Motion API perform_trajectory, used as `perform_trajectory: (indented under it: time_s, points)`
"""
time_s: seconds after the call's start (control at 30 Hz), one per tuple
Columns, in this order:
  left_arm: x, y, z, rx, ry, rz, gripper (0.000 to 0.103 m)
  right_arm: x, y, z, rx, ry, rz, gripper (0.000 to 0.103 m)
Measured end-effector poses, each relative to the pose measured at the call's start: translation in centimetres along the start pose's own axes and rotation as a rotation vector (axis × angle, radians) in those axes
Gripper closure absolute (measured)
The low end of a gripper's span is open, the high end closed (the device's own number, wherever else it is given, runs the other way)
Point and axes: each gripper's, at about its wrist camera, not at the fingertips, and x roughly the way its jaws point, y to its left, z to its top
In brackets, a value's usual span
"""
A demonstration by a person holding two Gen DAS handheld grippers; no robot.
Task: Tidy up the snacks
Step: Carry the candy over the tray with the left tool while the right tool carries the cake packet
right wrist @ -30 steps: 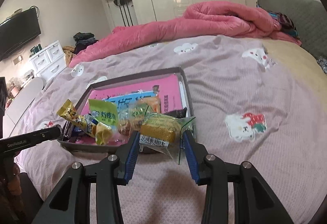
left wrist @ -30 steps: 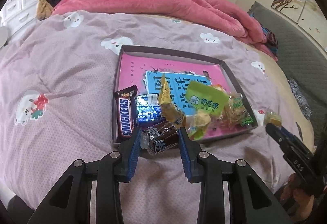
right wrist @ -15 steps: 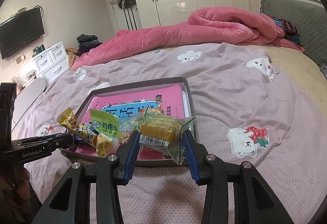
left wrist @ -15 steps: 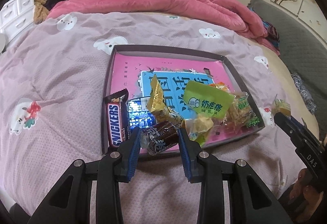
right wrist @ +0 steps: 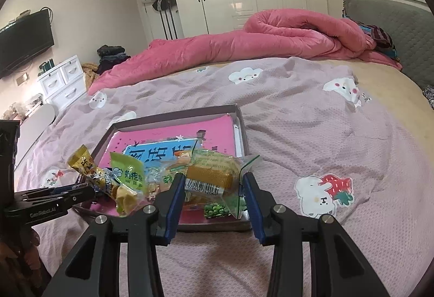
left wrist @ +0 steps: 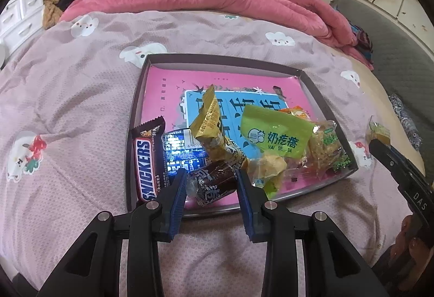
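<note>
Snacks crowd the tray's [left wrist: 314, 85] near end on the bed. Left gripper [left wrist: 211, 185] jaws pinch a brown candy [left wrist: 214, 181] over its near rim; right gripper [right wrist: 214, 188] jaws pinch a clear-wrapped yellow snack [right wrist: 210, 176] there.

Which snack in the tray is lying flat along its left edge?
The Snickers bar, brown with white lettering, lies flat along the tray's left wall; the other packets are heaped to its right.

A clear plastic snack packet with an amber block and barcode [right wrist: 210, 177] is clamped between the blue-padded right gripper [right wrist: 214, 189], above the shallow grey cardboard tray [right wrist: 173, 118] set on a mauve bedspread [right wrist: 312, 134]. More wrapped snacks are piled inside.
</note>
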Motion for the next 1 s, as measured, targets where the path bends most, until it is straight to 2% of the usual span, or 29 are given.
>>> perform_trajectory:
  time_s: [0.5, 1.0]
  points:
    - [1.2, -0.1, 0.2, -0.002, 0.016, -0.006, 0.066, 1.6, -1.5, 0.3, 0.021, 0.030, -0.039, 0.060]
    - [1.8, -0.1, 0.4, -0.008, 0.013, -0.020, 0.066, 3.6, -0.2, -0.5, -0.039, 0.092, -0.038, 0.060]
